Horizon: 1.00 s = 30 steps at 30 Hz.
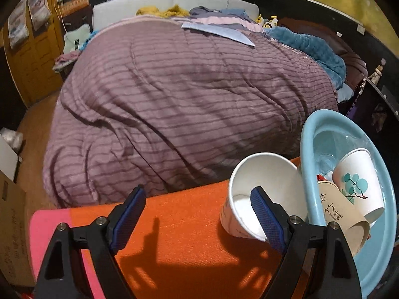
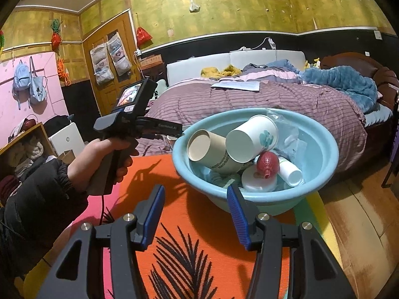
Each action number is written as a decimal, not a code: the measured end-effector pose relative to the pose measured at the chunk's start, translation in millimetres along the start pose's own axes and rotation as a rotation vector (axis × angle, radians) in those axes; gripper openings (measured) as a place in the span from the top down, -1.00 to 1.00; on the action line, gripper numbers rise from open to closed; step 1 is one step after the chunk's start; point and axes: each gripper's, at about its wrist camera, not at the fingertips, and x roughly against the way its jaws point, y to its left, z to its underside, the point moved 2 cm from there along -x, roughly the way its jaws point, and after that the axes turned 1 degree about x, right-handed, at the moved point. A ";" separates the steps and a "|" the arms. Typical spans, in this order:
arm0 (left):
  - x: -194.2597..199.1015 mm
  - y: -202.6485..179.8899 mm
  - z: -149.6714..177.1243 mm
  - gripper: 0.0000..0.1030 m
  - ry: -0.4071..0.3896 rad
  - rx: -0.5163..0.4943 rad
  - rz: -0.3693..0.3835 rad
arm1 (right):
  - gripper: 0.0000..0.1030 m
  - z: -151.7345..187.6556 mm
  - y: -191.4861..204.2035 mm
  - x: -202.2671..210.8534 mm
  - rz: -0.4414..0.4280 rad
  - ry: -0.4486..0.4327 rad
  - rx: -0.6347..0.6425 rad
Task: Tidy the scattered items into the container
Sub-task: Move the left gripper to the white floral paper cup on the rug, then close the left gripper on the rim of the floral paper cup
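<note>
A white paper cup (image 1: 264, 186) lies tilted on the orange mat (image 1: 179, 236), its mouth toward me, against the light blue basin (image 1: 309, 134). My left gripper (image 1: 198, 190) is open wide. Its right fingertip (image 1: 259, 196) sits in the cup's mouth and the left one is far off over the mat, so the cup is not gripped. The basin (image 2: 249, 196) holds a brown-sleeved cup (image 2: 207, 149), a leaf-print cup (image 2: 251, 139), a red bulb (image 2: 265, 162) and a small white bottle (image 2: 290, 172). My right gripper (image 2: 195, 194) is open and empty before the basin's near rim.
A bed with a purple striped quilt (image 1: 187, 87) stands right behind the mat. A person's hand (image 2: 107, 154) holds the left gripper's handle left of the basin. A cardboard box (image 1: 10, 199) is at the far left. Wooden floor (image 2: 356, 211) lies to the right.
</note>
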 end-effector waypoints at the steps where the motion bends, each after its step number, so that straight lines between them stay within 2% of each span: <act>1: -1.6 -0.8 0.5 -0.55 0.004 -0.008 -0.004 | -0.07 -1.4 1.7 -1.7 0.001 0.003 0.000; 3: -5.6 -2.0 2.0 -0.52 0.014 -0.015 0.005 | -0.07 -6.3 6.4 -4.2 0.001 0.011 -0.005; 6: -13.5 -0.4 4.8 -0.32 0.030 -0.012 0.030 | -0.07 -21.4 24.2 -9.2 -0.009 0.008 0.024; 8: -16.4 1.1 4.9 -0.30 0.040 0.004 0.059 | -0.07 -34.2 44.9 -15.3 -0.010 0.010 0.087; 11: -13.2 0.3 5.5 -0.25 0.018 -0.003 0.051 | -0.07 -47.8 69.4 -28.3 0.011 0.024 0.159; 15: -11.1 -1.7 10.0 -0.21 0.004 -0.022 0.053 | -0.07 -66.2 86.5 -56.2 0.067 0.074 0.181; 20: -3.2 -2.4 15.2 -0.19 -0.034 -0.068 0.014 | -0.07 -77.8 80.9 -97.2 0.126 0.177 0.152; 22: -2.0 -0.6 15.1 0.03 -0.038 -0.065 0.033 | -0.07 -75.2 75.5 -106.5 0.160 0.195 0.145; 26: -0.7 0.5 18.1 0.09 -0.053 -0.056 0.052 | -0.07 -72.7 69.3 -111.7 0.192 0.195 0.124; 27: -0.8 -0.5 19.2 0.16 -0.049 -0.060 0.061 | -0.07 -72.6 68.2 -113.0 0.201 0.195 0.120; 29: 0.1 -2.1 20.9 0.43 -0.042 -0.063 0.085 | -0.07 -72.5 65.8 -116.3 0.205 0.205 0.106; 30: 1.5 -3.0 21.8 0.65 -0.043 -0.064 0.093 | -0.07 -72.7 65.2 -118.0 0.209 0.207 0.102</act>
